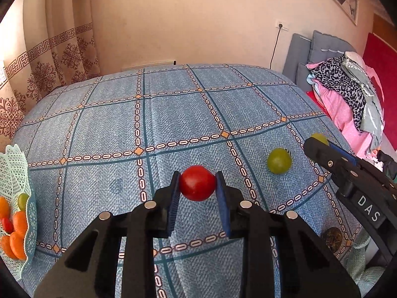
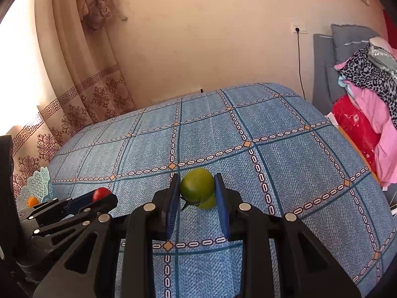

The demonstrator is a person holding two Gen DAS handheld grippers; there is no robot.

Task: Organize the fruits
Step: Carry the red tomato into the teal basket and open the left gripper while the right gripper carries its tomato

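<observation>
My left gripper (image 1: 197,182) is shut on a red tomato (image 1: 197,183) just above the blue checked tablecloth (image 1: 173,114). A green fruit with a stem (image 1: 279,161) lies to its right. Beyond that, my right gripper (image 1: 310,144) has a paler green fruit (image 1: 319,137) peeking over its finger. In the right wrist view the right gripper (image 2: 197,181) is shut with a green fruit (image 2: 197,186) filling the gap between its pads. A paler one (image 2: 209,203) shows just below; which of the two is pinched is unclear. My left gripper (image 2: 105,196) with the tomato (image 2: 100,191) is at the left.
A pale green lattice basket (image 1: 15,171) at the table's left edge holds oranges (image 1: 18,223), a green fruit and a red one. A dark round object (image 1: 332,238) sits near the right front corner. A pile of clothes (image 1: 347,94) lies on a bed to the right.
</observation>
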